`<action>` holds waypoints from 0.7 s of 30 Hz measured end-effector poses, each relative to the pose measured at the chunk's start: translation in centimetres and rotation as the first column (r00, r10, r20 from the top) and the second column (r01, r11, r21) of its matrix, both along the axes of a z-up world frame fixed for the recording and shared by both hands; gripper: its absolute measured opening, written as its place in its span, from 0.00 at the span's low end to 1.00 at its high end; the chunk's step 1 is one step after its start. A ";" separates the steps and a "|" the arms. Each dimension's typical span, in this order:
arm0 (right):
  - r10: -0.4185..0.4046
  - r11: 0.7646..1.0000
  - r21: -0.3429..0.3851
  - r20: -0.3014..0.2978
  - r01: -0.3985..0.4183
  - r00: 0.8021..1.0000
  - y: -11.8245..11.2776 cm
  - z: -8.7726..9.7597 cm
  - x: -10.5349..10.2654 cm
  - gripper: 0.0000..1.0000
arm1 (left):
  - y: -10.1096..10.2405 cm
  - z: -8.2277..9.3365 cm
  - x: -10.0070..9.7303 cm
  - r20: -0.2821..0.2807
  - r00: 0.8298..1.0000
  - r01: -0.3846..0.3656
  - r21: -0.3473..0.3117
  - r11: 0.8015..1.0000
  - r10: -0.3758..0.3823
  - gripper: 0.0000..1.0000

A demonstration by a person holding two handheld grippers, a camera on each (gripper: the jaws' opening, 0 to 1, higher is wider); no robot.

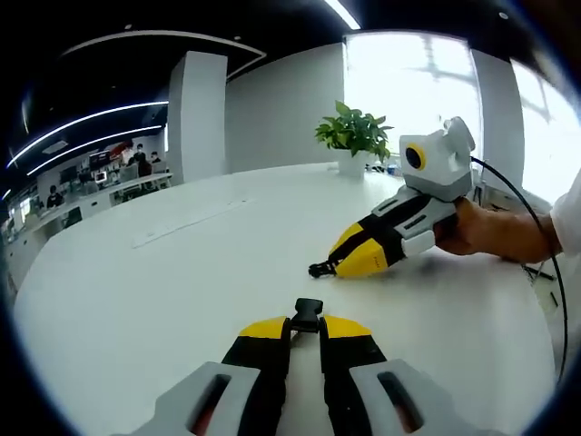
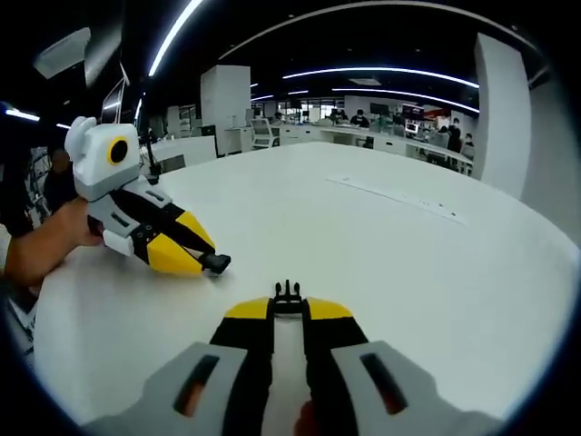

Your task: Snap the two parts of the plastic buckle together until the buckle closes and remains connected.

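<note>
Buckle halves are sitting apart, each pinched at a gripper's tip above the white table [image 1: 136, 300]. The socket half [image 1: 309, 314] is sticking out from the left gripper [image 1: 307, 329], whose jaws are pressing together on it; in the right gripper view the pronged half [image 2: 287, 294] is poking out between the right gripper's [image 2: 288, 311] closed jaws. Both grippers are hovering low, well in from the table's edges, tips near each other but not touching. To mate them well, the person is needing to line prongs squarely with the socket mouth, keeping both flat and level, then push straight along one axis, probably until the catches are seating. The potted plant [image 1: 354, 136] is standing near the far edge.
</note>
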State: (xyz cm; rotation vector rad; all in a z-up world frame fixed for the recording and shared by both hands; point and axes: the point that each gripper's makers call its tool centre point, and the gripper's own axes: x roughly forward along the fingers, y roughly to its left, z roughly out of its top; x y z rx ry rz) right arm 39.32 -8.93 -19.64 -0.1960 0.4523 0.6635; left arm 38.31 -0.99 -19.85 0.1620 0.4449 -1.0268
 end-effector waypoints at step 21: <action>0.105 0.995 0.002 0.030 -0.105 0.994 0.2 0.1 -3.5 0.12 | 1.1 -0.1 -4.1 0.014 0.998 0.055 0.032 0.998 -0.056 0.12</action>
